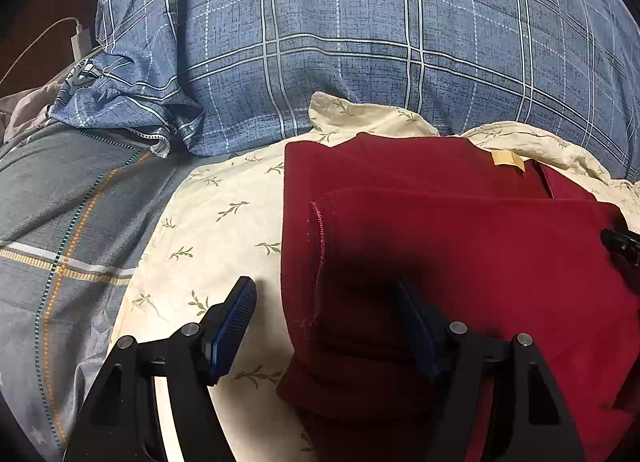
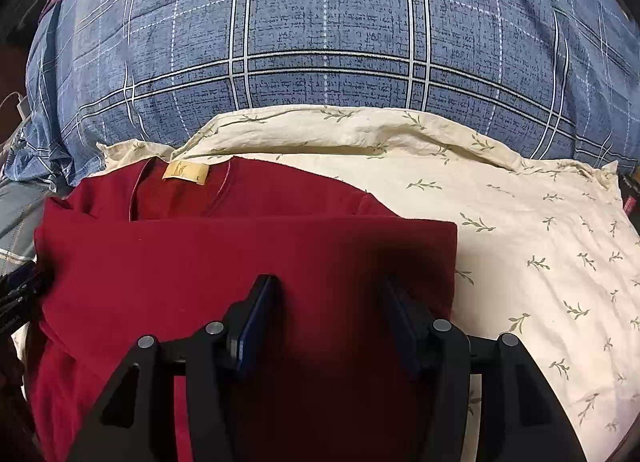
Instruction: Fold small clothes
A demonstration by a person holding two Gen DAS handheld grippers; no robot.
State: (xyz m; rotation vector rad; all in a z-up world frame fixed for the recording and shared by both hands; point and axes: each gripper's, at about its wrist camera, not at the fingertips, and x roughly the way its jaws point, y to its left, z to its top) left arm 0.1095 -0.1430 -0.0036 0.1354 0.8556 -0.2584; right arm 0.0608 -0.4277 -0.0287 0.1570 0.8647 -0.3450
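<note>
Both tongs (image 1: 326, 326) (image 2: 330, 314) spread over folded red shirt (image 2: 240, 254); cream pillowcase (image 2: 540, 242) bare rightward.

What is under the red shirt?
The folded dark red cotton shirt lies on a cream cloth with green leaf sprigs. What lies beneath that cloth is covered and cannot be seen.

A dark red shirt (image 2: 240, 254) lies folded on a cream leaf-print pillow (image 2: 520, 242), its tan neck label (image 2: 185, 173) at the far edge. The right gripper (image 2: 328, 314) hangs over the shirt's near part, blue pads (image 2: 256, 326) apart with nothing clamped. Beyond the shirt rises a blue plaid quilt (image 2: 320, 42).
</note>
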